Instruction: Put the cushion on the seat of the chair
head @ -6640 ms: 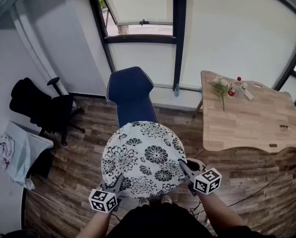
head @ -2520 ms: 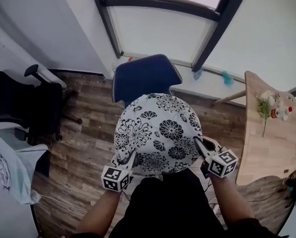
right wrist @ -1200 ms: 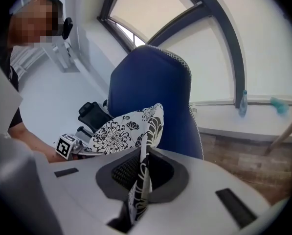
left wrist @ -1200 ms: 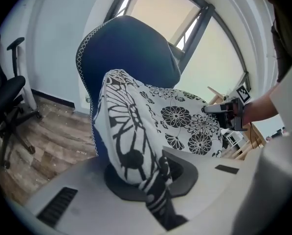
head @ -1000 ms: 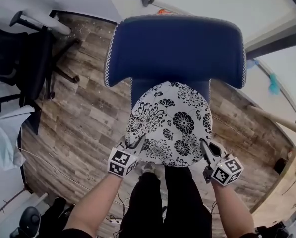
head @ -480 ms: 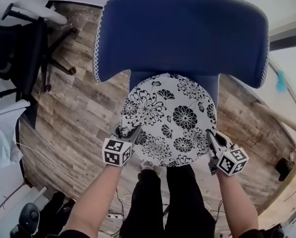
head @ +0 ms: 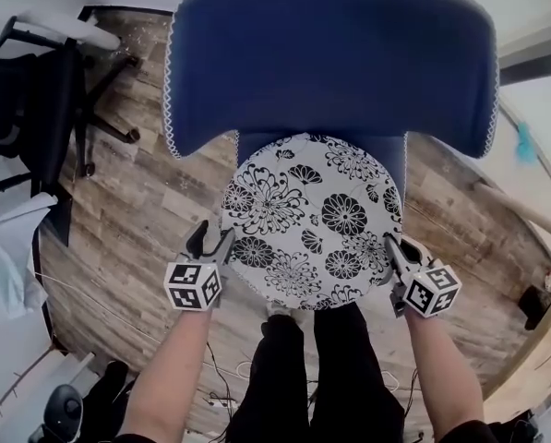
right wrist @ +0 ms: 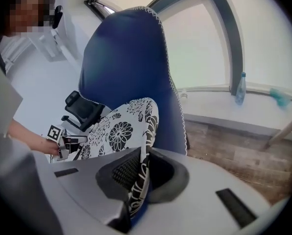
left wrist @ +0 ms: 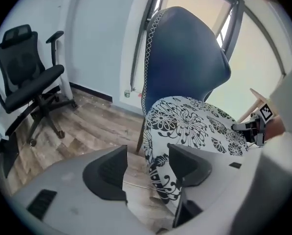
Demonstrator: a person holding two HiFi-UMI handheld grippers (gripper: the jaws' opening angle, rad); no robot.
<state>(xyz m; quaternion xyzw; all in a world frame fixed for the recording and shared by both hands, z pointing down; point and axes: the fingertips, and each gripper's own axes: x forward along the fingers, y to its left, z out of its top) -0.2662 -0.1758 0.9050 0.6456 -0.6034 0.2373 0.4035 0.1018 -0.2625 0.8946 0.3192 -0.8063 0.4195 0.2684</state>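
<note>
cushion (head: pixel 312 220) over the chair (head: pixel 330 53) seat, before its back — office chair (head: pixel 35 100) well to the left.

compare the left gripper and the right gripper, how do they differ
Left gripper has its jaws apart and opening, the cushion edge in the gap unpinched; right gripper is clamped on the cushion's rim. In the head view, left gripper sits just off the cushion's edge; right gripper's tips overlap it. Both carry marker cubes and flank the cushion on the blue chair.
</note>
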